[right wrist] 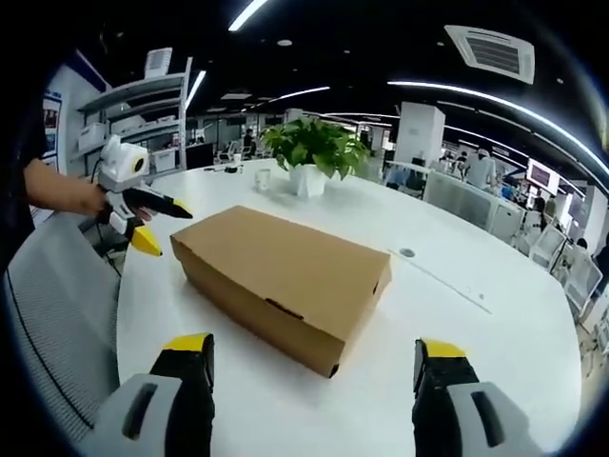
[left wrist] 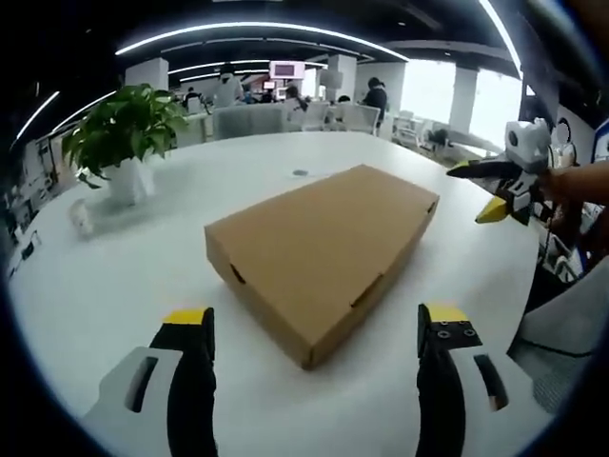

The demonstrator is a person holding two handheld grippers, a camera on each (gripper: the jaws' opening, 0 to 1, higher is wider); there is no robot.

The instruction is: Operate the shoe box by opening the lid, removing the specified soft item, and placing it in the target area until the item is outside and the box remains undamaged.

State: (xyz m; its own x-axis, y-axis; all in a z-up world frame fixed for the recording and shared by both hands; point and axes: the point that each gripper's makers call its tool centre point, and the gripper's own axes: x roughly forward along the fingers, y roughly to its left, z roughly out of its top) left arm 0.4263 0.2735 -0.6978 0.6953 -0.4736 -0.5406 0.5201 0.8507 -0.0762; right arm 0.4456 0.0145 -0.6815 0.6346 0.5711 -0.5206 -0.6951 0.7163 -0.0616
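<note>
**Op A:** I have the shoe box (left wrist: 322, 255) lying flat on the white table (left wrist: 114, 286), lid down and closed. In my left gripper view it sits just beyond the left gripper (left wrist: 316, 333), between the two fingers (left wrist: 188, 328) but not touching either. Those fingers are wide apart with nothing in them.

**Op B:** Same from my side. In the right gripper view the shoe box (right wrist: 285, 276) is ahead of the right gripper (right wrist: 314, 354), one corner pointing at me. My fingers (right wrist: 440, 360) are spread apart too, empty, clear of the cardboard.

**Op A:** I see your gripper (left wrist: 500, 186) at the far right of my view, past the box's far right corner, held by a hand (left wrist: 571, 186). Its yellow-tipped fingers are apart and near the box, not on it.

**Op B:** And I see yours (right wrist: 157, 224) at my left, by the box's far left end, fingers apart, with the hand (right wrist: 76, 195) behind it.

**Op A:** A potted plant (left wrist: 124, 133) stands far left on the table, well apart from the box, with a small white cup (left wrist: 81, 219) near it.

**Op B:** I see the plant (right wrist: 309, 152) beyond the box. A grey chair back (right wrist: 57, 324) sits at my near left.
</note>
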